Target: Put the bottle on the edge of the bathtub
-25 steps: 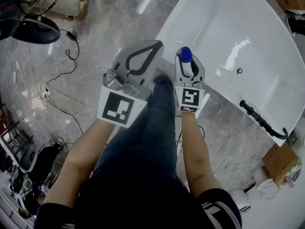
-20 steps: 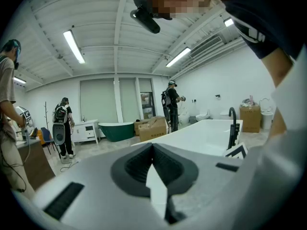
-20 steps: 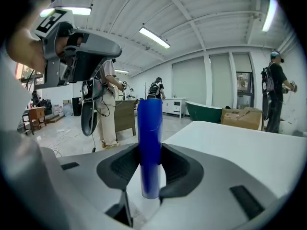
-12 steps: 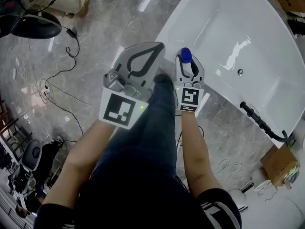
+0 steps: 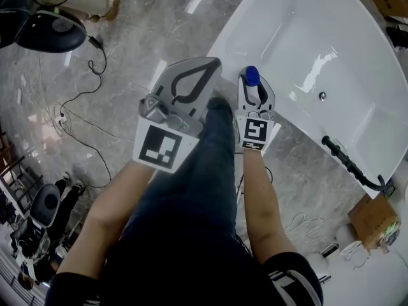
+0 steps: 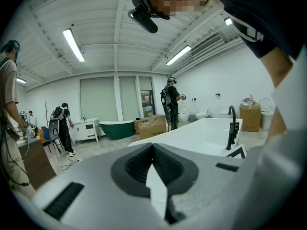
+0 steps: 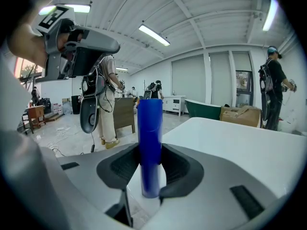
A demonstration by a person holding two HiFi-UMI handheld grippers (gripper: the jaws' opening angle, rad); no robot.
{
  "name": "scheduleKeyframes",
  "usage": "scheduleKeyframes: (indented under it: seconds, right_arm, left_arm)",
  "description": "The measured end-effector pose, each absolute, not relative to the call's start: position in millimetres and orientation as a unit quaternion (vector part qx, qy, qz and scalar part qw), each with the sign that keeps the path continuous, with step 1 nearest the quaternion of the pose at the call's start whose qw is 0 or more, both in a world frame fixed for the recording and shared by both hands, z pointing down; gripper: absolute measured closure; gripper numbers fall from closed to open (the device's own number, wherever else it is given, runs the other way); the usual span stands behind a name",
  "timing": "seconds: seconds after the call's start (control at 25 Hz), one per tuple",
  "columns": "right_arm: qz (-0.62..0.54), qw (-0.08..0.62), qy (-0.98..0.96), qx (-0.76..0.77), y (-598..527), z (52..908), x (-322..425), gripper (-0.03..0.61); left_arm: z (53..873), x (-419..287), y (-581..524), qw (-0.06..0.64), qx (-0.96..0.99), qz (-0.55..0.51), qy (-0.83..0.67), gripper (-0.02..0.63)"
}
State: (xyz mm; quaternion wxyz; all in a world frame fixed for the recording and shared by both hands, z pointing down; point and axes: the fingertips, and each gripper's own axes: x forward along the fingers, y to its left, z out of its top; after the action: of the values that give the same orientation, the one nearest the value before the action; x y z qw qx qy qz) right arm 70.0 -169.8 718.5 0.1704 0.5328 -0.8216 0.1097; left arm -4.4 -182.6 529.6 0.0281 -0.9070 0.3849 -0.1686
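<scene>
- The right gripper (image 7: 150, 152) grasps the blue bottle (image 7: 149, 128), a pad pressed against each side.
- The bottle stands upright with its base at the white bathtub (image 7: 230, 147) edge, at 1 o'clock from the head view's centre.
- The left gripper (image 6: 153, 146), at 9 o'clock of the right one, is clenched with nothing between its jaws.

A grey marble floor (image 5: 127, 18) carries loose black cables (image 5: 62, 125) at the left, near a black seat (image 5: 51, 32). A cardboard box (image 5: 376, 220) sits near right. A green tub (image 6: 116, 128) stands far off.
</scene>
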Motion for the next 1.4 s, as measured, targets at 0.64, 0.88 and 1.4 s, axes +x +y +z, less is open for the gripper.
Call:
scheduleKeyframes:
  seconds: [0.64,0.88,1.4]
  right_arm:
    - [0.089,0.173,-0.832,0.520,-148,681,75,0.408]
    - [0.072,0.162,-0.836,0.519,-142,640,75,0.408]
    - [0.037,0.098,-0.813,0.573,-153,512,122,0.542]
  left_arm:
    - [507,14,-179,0.034,-0.914,-0.148,0.376,0.612]
    - [486,22,-178,0.035,-0.918,-0.126,0.375,0.612]
    - [416,36,-174,0.058,-0.917,-0.081,0.387,0.612]
